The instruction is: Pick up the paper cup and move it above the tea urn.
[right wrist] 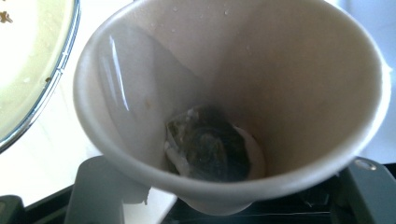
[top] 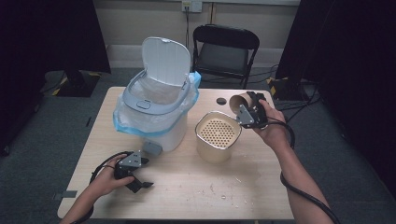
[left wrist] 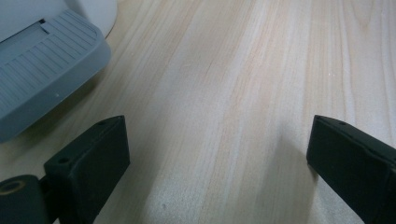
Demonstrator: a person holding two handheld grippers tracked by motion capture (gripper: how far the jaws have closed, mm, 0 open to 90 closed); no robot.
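A brown paper cup [top: 239, 102] lies tilted on its side in my right gripper [top: 252, 112], mouth toward the bin, just above the right rim of a beige container with a perforated strainer top [top: 217, 135]. In the right gripper view the cup [right wrist: 299, 70] has a wet tea bag [right wrist: 210, 149] stuck at its bottom, and the jaws of my right gripper [right wrist: 233, 198] press its outer wall. My left gripper [top: 142, 179] rests open on the table near the front left; between its spread jaws lies bare wood in the left gripper view [left wrist: 217, 135].
A white pedal bin [top: 156, 105] with its lid up and a blue-edged bag stands at the back left; its grey pedal [left wrist: 42, 79] is close to the left gripper. A small dark disc [top: 221, 101] lies behind the container. Crumbs [top: 229, 189] dot the front. A black chair [top: 225, 51] stands behind the table.
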